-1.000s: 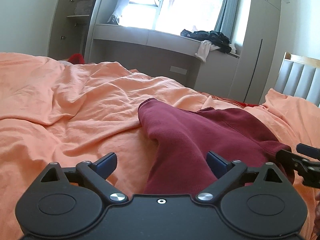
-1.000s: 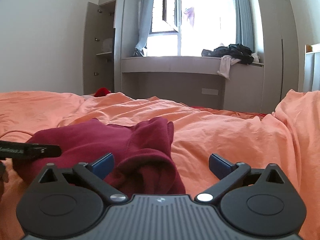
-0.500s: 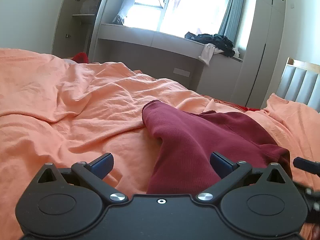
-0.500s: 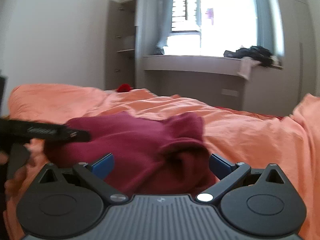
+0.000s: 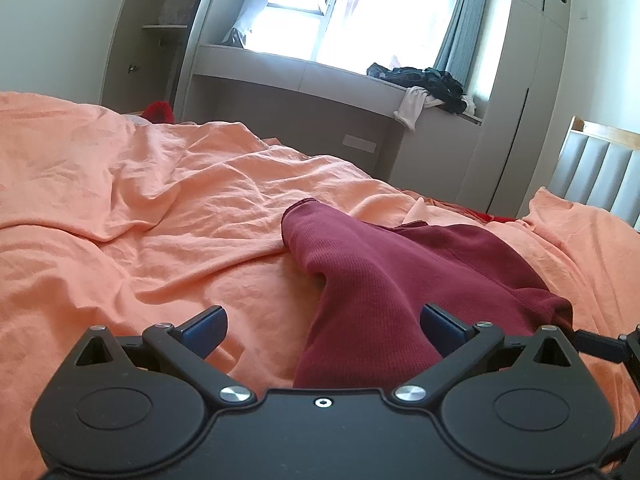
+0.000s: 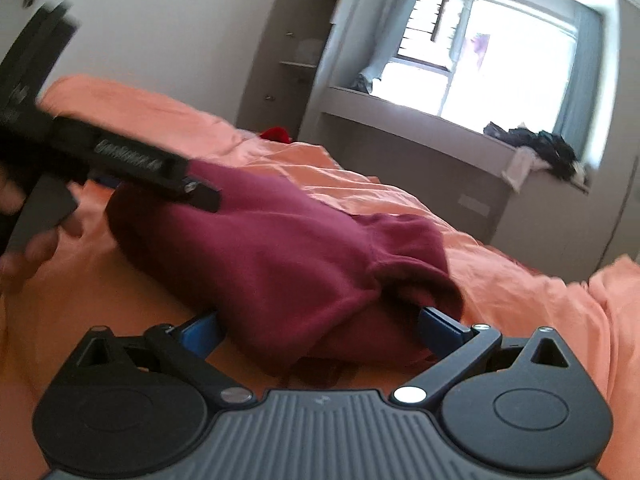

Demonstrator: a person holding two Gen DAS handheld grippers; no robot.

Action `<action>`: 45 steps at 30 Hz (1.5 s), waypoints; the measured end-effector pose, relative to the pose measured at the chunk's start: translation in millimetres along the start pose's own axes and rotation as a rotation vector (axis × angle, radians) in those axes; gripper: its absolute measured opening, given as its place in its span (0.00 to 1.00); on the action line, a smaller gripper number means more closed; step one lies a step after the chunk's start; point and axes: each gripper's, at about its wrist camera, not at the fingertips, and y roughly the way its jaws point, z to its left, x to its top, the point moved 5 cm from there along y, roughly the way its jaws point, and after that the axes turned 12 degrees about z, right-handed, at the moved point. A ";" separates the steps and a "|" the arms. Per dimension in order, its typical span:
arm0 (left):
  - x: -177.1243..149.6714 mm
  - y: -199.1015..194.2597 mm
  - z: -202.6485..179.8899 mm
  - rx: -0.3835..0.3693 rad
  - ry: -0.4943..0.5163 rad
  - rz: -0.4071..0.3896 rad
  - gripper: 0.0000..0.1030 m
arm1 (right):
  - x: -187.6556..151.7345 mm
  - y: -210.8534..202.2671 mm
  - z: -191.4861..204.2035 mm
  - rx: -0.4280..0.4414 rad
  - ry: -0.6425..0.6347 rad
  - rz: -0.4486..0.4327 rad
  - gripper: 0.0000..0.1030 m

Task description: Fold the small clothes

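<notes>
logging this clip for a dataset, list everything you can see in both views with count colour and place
garment: one, dark red, bunched on the bed, lying between the fingers of both grippers
bedsheet: one, orange, wrinkled, covering the bed
pile of clothes: one, dark with a white piece hanging over the edge, on the window ledge
window: one, bright, far wall, blue-grey curtains at its sides
open shelf unit: one, grey, left of the window
wardrobe: one, grey, right of the window
headboard: one, grey padded with wood rim, far right
red item: one, beyond the bed's far edge, too small to identify
left gripper: black, blue pads, open
right gripper: black, blue pads, open
hand: one, blurred, on the left gripper's handle
</notes>
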 end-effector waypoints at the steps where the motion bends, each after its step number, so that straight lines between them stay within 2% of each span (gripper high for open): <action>1: 0.1 -0.9 -0.1 0.000 0.005 -0.003 0.99 | 1.5 -1.0 -2.2 -0.001 0.009 -0.002 1.00; 7: -2.8 -10.9 -3.4 0.007 0.053 -0.031 0.99 | 3.5 -5.4 -20.7 0.006 0.066 -0.003 1.00; 14: -7.4 -20.7 -5.2 0.014 0.076 -0.046 0.99 | -1.8 -4.5 -18.1 -0.037 0.053 0.046 1.00; 24: -21.9 -57.6 0.8 0.051 0.065 -0.124 0.99 | -14.4 -32.8 -13.9 -0.120 0.100 0.004 1.00; 29: -35.2 -74.8 2.2 0.094 0.075 -0.153 0.99 | -20.2 -50.9 -19.6 -0.147 0.185 -0.043 1.00; 33: -46.4 -88.3 0.0 0.117 0.098 -0.173 0.99 | -24.3 -67.8 -26.8 -0.121 0.298 -0.107 1.00; 40: -65.3 -112.0 1.2 0.112 0.098 -0.191 0.99 | -34.6 -99.0 -37.8 -0.084 0.469 -0.233 1.00; 45: -75.8 -132.4 -0.5 0.096 0.106 -0.190 0.99 | -44.5 -121.5 -38.6 -0.086 0.536 -0.322 1.00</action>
